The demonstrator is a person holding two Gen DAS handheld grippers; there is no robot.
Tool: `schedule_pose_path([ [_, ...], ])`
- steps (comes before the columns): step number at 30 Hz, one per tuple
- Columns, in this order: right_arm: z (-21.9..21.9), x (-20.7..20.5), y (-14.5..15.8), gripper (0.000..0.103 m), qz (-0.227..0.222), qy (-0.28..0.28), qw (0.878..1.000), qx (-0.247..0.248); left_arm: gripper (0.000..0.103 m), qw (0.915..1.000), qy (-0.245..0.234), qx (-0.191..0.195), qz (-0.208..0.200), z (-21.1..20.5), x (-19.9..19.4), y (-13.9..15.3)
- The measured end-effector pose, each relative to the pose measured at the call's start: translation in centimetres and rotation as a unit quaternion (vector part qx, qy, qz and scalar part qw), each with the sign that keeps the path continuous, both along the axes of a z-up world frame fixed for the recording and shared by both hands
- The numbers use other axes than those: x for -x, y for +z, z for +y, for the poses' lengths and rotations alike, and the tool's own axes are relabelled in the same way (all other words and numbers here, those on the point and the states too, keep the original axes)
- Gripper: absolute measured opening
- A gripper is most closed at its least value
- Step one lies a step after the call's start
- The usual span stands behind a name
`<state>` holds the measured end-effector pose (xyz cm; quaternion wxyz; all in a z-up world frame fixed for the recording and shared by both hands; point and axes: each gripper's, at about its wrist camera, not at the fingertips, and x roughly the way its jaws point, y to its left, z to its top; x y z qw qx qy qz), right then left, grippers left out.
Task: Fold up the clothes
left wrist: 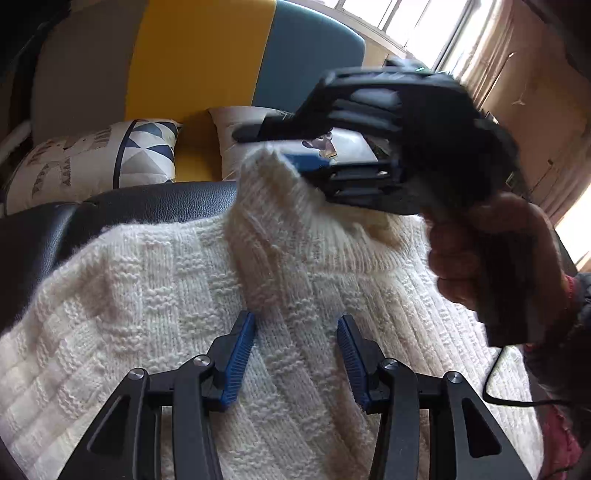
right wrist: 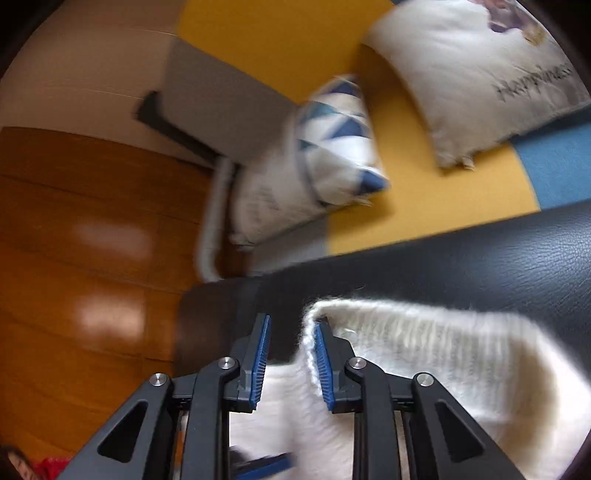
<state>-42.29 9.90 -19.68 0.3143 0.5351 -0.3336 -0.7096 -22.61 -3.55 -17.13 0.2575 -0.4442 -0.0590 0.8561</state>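
Sweater: white knit, spread on the black bench.
Left gripper: jaws apart, empty.
Right gripper: you're lifting the cuff, though a gap shows between the pads.
Next: lay the sleeve across the body.

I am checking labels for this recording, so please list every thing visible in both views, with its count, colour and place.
sweater: one, white knit, spread on the black surface, one part lifted
padded surface: one, black leather-like, under the sweater
sofa: one, with grey, yellow and blue panels, behind the surface
cushions: two, one cream with blue triangles, one cream with a print, on the sofa
window: one, bright, top right in the left view
floor: brown wood, beside the sofa
cable: one, black, at the sweater's right edge
left gripper: black with blue pads, open over the sweater
right gripper: same colours, closed on the lifted part
hand: one, holding the right gripper
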Motion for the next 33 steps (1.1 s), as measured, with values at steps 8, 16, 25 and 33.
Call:
schedule_pose_path([
  [8,2.1,-1.3,1.8,0.028,0.002,-0.023,1.0,-0.007,0.048,1.0,0.002,0.005,0.002,0.3,0.1,0.2],
  [16,1.7,-5.4,5.5,0.028,0.052,0.03,0.998,-0.005,0.048,0.996,0.057,-0.058,-0.036,-2.2,0.9,1.2],
  [25,0.1,-4.7,0.4,0.019,-0.009,-0.015,0.999,-0.03,0.048,0.9961,0.076,-0.021,-0.04,-2.2,0.8,0.4],
  [33,-1.4,-9.2,4.8,0.03,0.038,0.037,0.998,-0.031,0.048,0.9907,0.11,-0.074,-0.028,-5.5,-2.9,3.4],
])
